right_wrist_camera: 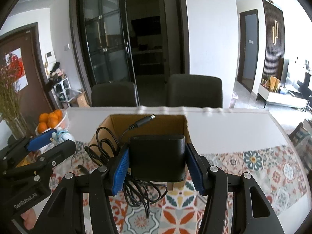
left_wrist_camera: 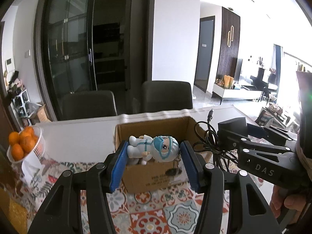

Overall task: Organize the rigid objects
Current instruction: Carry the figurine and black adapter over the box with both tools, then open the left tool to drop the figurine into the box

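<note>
My left gripper (left_wrist_camera: 154,154) is shut on a small medic figurine (left_wrist_camera: 154,149) in a white suit and blue mask, held sideways over the near edge of an open cardboard box (left_wrist_camera: 156,177). A keyring hangs from it. My right gripper (right_wrist_camera: 158,161) is shut on a black power adapter (right_wrist_camera: 158,156) with a coiled black cable (right_wrist_camera: 105,148), held in front of the same box (right_wrist_camera: 117,122). The right gripper also shows in the left wrist view (left_wrist_camera: 230,136), to the right of the box. The left gripper shows in the right wrist view (right_wrist_camera: 48,138), to the left.
The box stands on a patterned tile cloth (left_wrist_camera: 156,214) over a white table (right_wrist_camera: 234,128). A white bowl of oranges (left_wrist_camera: 25,146) stands at the left. Two dark chairs (left_wrist_camera: 165,97) are behind the table. Dried flowers in a vase (right_wrist_camera: 9,101) are far left.
</note>
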Demonstrator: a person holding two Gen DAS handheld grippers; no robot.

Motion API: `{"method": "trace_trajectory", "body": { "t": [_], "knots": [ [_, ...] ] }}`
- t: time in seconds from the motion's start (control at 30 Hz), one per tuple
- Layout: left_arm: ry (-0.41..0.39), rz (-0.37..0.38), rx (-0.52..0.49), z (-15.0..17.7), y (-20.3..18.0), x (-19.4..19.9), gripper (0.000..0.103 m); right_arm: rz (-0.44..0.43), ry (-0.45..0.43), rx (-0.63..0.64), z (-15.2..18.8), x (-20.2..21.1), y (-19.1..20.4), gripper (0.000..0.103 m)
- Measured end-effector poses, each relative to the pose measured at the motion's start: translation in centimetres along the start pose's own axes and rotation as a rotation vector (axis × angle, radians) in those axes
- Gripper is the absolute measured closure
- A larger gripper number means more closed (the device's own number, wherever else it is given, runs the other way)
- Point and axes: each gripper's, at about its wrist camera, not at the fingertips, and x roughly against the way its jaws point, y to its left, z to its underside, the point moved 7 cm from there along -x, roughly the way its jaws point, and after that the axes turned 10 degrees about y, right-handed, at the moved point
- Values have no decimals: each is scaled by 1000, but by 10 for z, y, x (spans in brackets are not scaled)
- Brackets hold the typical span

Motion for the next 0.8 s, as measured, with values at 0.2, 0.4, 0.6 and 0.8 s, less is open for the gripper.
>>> {"method": "trace_trajectory", "body": {
  "t": [0.2,0.4,0.6,0.8],
  "knots": [
    [-9,-10,-9,-29,3,-15,49,4,-28,5,-29,-6,-3,47],
    [0,-11,-31,-54,3,-33,49,-1,-29,-10,-54,-19,-11,47],
    [49,-27,-20,-65,7,-61,49,-1,1,-16,-68,-40,-17,47],
    [138,-33,0,-62,13,-95,49,20,49,1,-74,-64,-20,47]
  ]
}}
